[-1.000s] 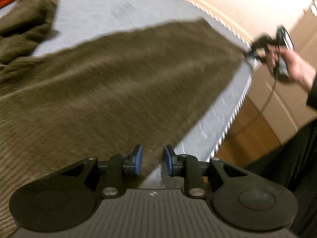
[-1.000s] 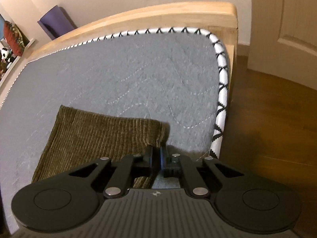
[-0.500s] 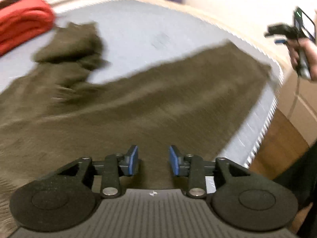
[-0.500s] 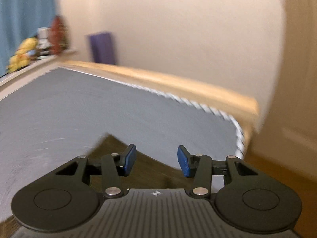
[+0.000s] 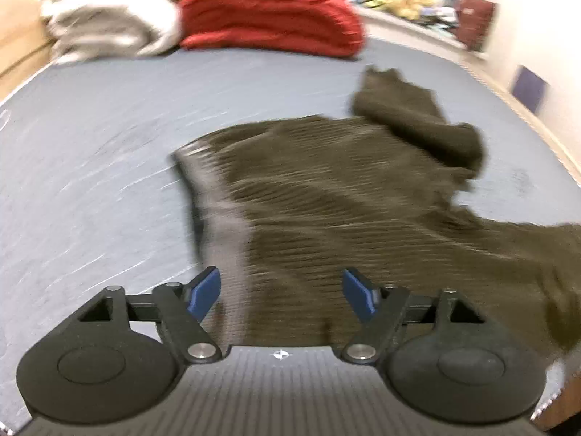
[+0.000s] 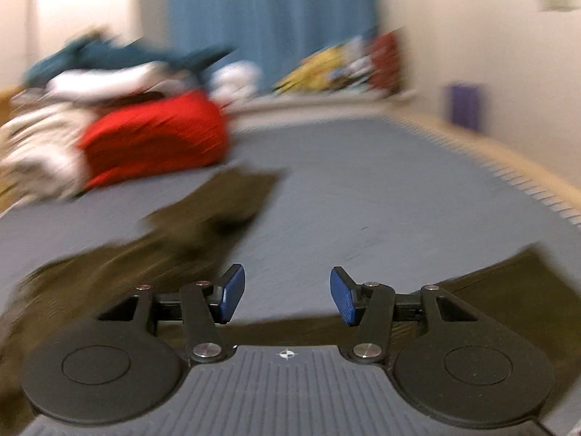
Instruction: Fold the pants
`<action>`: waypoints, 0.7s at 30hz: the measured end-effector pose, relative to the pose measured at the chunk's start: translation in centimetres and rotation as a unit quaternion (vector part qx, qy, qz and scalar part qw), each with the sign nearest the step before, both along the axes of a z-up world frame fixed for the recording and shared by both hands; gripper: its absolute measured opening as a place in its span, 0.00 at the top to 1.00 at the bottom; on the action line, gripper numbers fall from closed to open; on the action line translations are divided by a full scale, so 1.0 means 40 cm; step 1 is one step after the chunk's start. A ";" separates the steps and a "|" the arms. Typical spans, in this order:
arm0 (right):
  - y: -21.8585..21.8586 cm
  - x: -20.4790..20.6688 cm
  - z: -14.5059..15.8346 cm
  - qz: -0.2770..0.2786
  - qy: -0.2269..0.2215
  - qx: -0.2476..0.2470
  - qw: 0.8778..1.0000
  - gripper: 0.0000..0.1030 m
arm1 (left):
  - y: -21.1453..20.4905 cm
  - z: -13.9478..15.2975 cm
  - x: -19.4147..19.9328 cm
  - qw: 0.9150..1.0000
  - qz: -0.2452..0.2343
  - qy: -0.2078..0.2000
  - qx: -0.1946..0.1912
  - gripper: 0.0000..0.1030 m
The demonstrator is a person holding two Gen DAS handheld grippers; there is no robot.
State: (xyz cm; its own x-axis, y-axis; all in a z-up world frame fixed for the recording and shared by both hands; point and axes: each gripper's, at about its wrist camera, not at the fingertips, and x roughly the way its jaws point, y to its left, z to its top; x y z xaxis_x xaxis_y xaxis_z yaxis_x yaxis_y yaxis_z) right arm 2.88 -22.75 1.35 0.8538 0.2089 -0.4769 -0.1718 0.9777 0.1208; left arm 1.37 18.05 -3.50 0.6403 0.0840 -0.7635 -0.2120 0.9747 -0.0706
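Our left gripper (image 5: 281,292) and right gripper (image 6: 287,296) are both empty, jaws opening, nothing between the pads. The grey mattress (image 5: 90,152) carries the brown corduroy pants (image 5: 326,200), spread from centre toward three o'clock, one leg (image 5: 417,120) bunched at one o'clock. We judge we are between folds; next we need that crumpled leg pinched and drawn straight.

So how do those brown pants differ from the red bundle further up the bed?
The brown pants lie spread out and rumpled, one leg bunched; the red bundle sits folded in a thick, neat stack. The pants are dull olive-brown and ribbed; the bundle is bright red. The pants lie near the cameras, the bundle far off beside other laundry. Both rest on the grey mattress.
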 end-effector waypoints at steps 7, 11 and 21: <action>0.288 -0.112 -0.070 0.238 0.011 -0.066 0.969 0.47 | 0.136 -0.066 0.009 0.997 0.030 0.043 -0.063 0.19; 0.404 -0.205 -0.103 0.356 0.026 -0.079 0.931 0.47 | 0.159 -0.103 0.011 0.995 0.028 0.062 -0.074 0.19; 0.567 -0.370 -0.165 0.508 0.002 -0.154 0.847 0.42 | 0.143 -0.153 0.022 0.995 0.006 0.081 -0.057 0.34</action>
State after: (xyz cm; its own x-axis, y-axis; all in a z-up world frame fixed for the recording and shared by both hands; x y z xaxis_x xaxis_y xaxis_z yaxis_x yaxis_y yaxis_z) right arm -11.93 -0.07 -5.25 0.3059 0.7010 -0.6442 -0.9442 0.3104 -0.1106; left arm 2.24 23.77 -9.61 0.5078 -0.0023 -0.8615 -0.2406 0.9598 -0.1444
